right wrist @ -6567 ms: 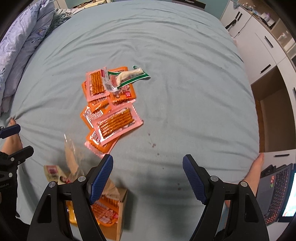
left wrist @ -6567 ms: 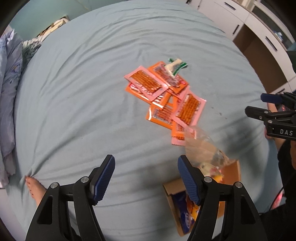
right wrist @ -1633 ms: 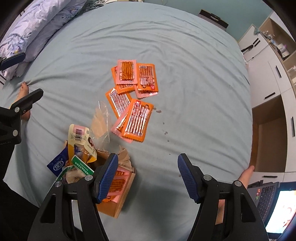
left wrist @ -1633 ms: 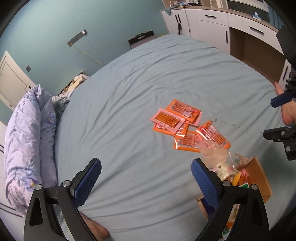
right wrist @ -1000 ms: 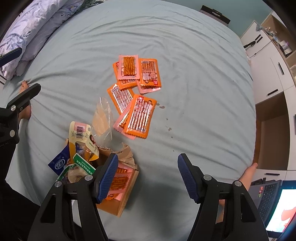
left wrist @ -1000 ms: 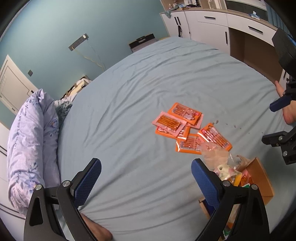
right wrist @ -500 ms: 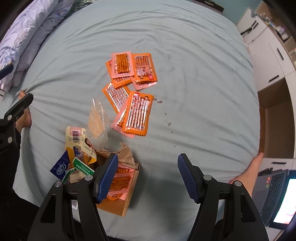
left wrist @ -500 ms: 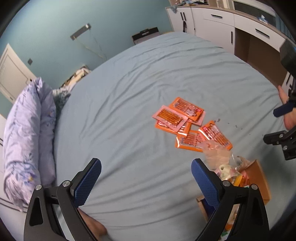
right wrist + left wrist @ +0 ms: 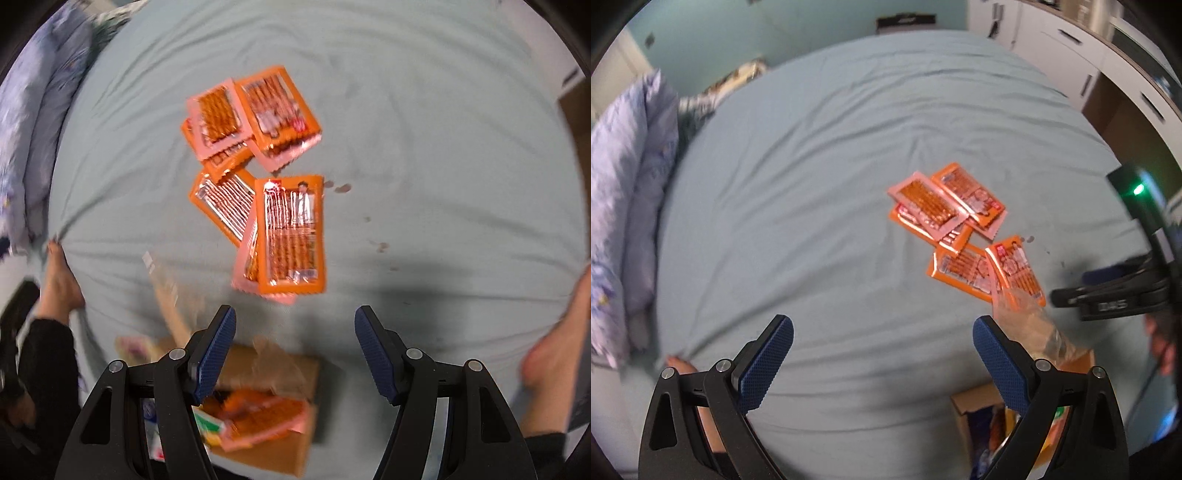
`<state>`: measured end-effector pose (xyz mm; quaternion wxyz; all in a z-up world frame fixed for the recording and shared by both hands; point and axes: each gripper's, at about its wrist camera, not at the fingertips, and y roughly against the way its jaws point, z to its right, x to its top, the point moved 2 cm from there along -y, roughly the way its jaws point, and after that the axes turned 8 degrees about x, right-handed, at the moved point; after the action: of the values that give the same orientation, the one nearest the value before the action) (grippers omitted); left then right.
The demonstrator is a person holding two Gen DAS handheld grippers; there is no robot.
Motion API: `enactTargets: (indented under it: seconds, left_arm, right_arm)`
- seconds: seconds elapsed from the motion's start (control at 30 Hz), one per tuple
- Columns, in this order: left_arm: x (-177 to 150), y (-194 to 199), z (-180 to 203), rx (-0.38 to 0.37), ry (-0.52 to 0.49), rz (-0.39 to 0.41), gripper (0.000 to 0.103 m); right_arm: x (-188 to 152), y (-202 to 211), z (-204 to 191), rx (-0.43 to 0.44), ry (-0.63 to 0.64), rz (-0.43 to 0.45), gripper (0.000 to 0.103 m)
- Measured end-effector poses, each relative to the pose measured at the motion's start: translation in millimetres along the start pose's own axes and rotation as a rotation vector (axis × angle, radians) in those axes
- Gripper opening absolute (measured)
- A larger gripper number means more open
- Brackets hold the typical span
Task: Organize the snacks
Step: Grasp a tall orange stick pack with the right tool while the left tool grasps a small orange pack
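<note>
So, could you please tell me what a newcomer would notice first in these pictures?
Bright orange snack packets lie overlapping in a loose heap mid-bed on the pale blue bedsheet. Below them, a cardboard box already holds snacks, while the right gripper hangs over it with jaws open and empty.

Lying flat on the bed: a loose scatter of orange and pink snack packets (image 9: 255, 177), overlapping in two clusters. Far cluster: a pink packet (image 9: 218, 118) of orange sticks lapped over an orange one, with another orange packet (image 9: 279, 110) just to its right. Near cluster: a large orange packet (image 9: 291, 236) covering a pink one, touching a shiny orange packet (image 9: 223, 203) to its left. Nearest, a brown cardboard box (image 9: 273, 417), open, holding more packets, probably mixed kinds, too blurred to tell. Beside it, a clear plastic bag (image 9: 1030, 325).
</note>
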<state>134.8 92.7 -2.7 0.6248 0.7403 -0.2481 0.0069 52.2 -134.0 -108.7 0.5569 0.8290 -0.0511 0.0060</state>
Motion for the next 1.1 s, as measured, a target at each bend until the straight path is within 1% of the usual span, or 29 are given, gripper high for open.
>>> enactTargets:
  seconds: [0.07, 0.17, 0.23, 0.27, 0.33, 0.43, 0.47, 0.5, 0.53, 0.57, 0.6, 0.67, 0.8, 0.9, 0.97, 1.0, 1.03, 1.07, 1.1]
  left_arm:
    - [5, -13, -3, -0.012, 0.039, -0.038, 0.1]
    - [13, -34, -6, -0.027, 0.095, -0.088, 0.1]
    - [20, -49, -7, -0.041, 0.136, -0.121, 0.1]
    - [24, -57, -8, -0.05, 0.155, -0.136, 0.1]
    - [33, -71, -8, -0.066, 0.196, -0.162, 0.1]
    - [48, -97, -2, -0.093, 0.26, -0.207, 0.1]
    - [55, -108, 2, -0.096, 0.275, -0.227, 0.1]
    - [61, -119, 5, -0.093, 0.286, -0.244, 0.1]
    - [65, -127, 7, -0.094, 0.298, -0.257, 0.1]
    - [69, -135, 11, -0.099, 0.305, -0.27, 0.1]
    - [74, -145, 17, -0.105, 0.31, -0.288, 0.1]
    - [81, -157, 26, -0.109, 0.322, -0.311, 0.099]
    - [94, -170, 40, -0.191, 0.361, -0.29, 0.099]
    - [105, -179, 45, -0.188, 0.366, -0.275, 0.099]
    - [108, -191, 49, -0.199, 0.387, -0.295, 0.1]
    - [108, -197, 51, -0.207, 0.384, -0.318, 0.1]
    - [107, -209, 57, -0.215, 0.358, -0.371, 0.099]
    - [108, -213, 62, -0.196, 0.324, -0.39, 0.099]
    - [109, -214, 67, -0.177, 0.283, -0.389, 0.1]
  right_arm:
    - [13, -21, 8, 0.004, -0.022, -0.031, 0.066]
    - [27, -54, 16, -0.025, -0.024, -0.074, 0.066]
    - [32, -71, 19, -0.008, -0.015, -0.106, 0.066]
    - [35, -79, 20, 0.023, -0.012, -0.117, 0.066]
    - [37, -86, 21, 0.049, 0.003, -0.119, 0.066]
    - [37, -93, 13, 0.026, 0.082, -0.112, 0.066]
    - [36, -93, 9, 0.015, 0.102, -0.105, 0.061]
    - [35, -94, 7, 0.003, 0.111, -0.101, 0.045]
    - [35, -94, 6, 0.012, 0.106, -0.102, 0.043]
    - [34, -89, 5, 0.033, 0.087, -0.099, 0.037]
    - [34, -86, 7, 0.059, 0.074, -0.091, 0.035]
    - [32, -79, 15, 0.068, 0.08, -0.077, 0.034]
    - [22, -51, 40, 0.089, 0.06, -0.008, 0.033]
    - [13, -33, 50, 0.098, 0.063, 0.036, 0.033]
    - [9, -24, 51, 0.11, 0.066, 0.051, 0.033]
    - [6, -20, 52, 0.121, 0.065, 0.056, 0.033]
    - [4, -17, 50, 0.126, 0.065, 0.059, 0.033]
    - [5, -13, 52, 0.13, 0.069, 0.064, 0.033]
    - [5, -11, 51, 0.129, 0.076, 0.068, 0.033]
